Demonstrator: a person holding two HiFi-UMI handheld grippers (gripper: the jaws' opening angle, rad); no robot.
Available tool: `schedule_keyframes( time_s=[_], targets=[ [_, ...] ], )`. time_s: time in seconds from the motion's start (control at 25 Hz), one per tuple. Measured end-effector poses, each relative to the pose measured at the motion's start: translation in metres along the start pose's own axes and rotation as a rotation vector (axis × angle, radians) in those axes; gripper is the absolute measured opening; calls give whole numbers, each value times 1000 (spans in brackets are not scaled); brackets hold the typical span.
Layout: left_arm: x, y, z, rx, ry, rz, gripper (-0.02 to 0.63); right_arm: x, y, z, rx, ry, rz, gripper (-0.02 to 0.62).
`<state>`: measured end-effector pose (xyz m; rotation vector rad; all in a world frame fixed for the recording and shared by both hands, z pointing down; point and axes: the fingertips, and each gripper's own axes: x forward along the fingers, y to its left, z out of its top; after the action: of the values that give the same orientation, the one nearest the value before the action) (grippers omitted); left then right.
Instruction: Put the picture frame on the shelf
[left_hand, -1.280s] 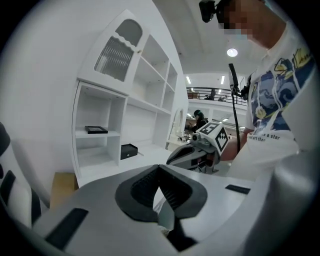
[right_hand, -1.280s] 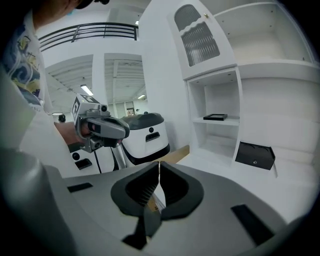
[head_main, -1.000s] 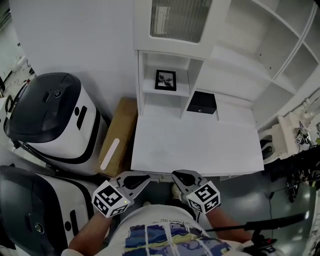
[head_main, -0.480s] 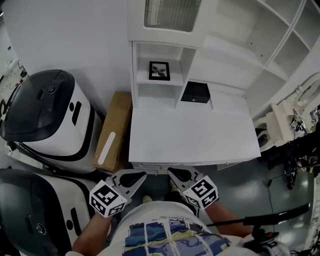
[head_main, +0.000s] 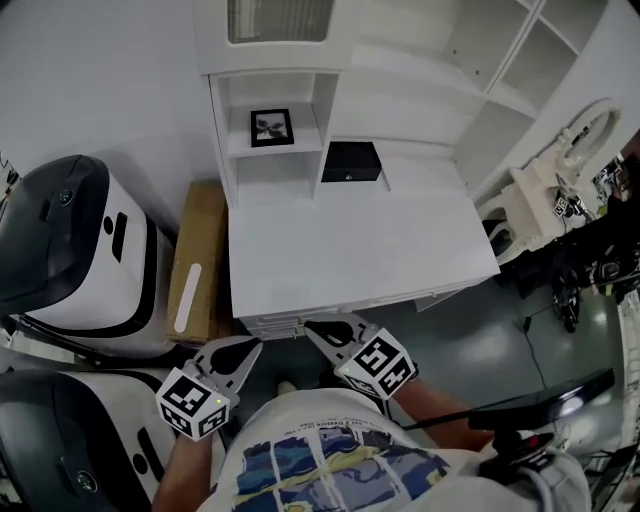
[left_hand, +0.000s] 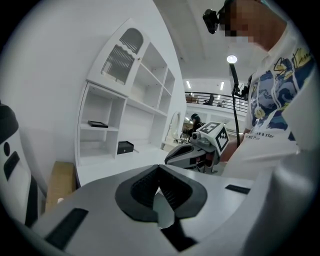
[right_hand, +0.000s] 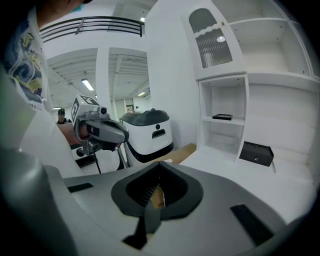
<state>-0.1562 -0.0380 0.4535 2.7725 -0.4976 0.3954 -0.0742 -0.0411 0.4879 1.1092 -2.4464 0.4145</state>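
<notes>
Still on its white shelf (head_main: 240, 142), the small black picture frame (head_main: 271, 127) sits further left than before, near a black box (head_main: 350, 161); left gripper (head_main: 250, 346) and right gripper (head_main: 314, 327) closed, empty.

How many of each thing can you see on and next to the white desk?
Picture frame: 1
Black box: 1
Cardboard box: 1
White-and-black machines: 2
Total: 5

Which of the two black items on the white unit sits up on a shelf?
The picture frame, on the cubby shelf; the black box sits lower, on the desktop to its right.
</notes>
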Motion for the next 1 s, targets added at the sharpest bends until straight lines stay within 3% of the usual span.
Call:
schedule_keyframes(
  time_s=[1.0],
  targets=[
    [-1, -10, -10, 7, 20, -6, 14, -1, 15, -2, -13, 0, 22, 26]
  ],
)
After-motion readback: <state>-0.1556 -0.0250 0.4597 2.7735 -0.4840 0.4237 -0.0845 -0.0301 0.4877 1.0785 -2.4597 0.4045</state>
